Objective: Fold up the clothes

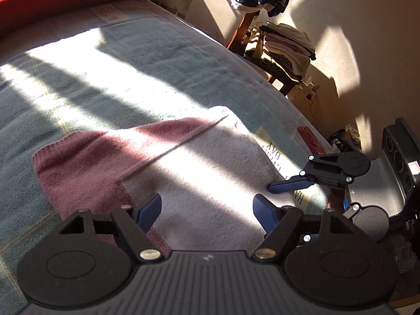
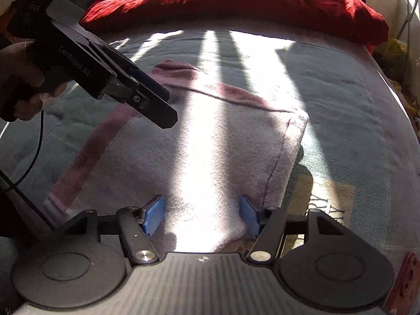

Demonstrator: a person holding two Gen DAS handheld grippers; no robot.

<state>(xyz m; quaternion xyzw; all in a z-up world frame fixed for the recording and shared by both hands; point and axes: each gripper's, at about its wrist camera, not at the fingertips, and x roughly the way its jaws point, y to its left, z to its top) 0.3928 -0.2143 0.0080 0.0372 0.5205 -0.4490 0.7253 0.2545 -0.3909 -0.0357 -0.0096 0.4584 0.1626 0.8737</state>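
Both grippers' fingers spread, empty, over pink sweater; sun glare washes out its middle.

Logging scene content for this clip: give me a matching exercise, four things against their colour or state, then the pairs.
Things:
1. sweater
2. pillow
3. left gripper
4. folded clothes stack

Colour or state:
A. red, at the head of the bed
B. on a wooden stand by the wall
C. pink and white, spread on the blanket
D. open above the sweater

Pairs: 1-C, 2-A, 3-D, 4-B
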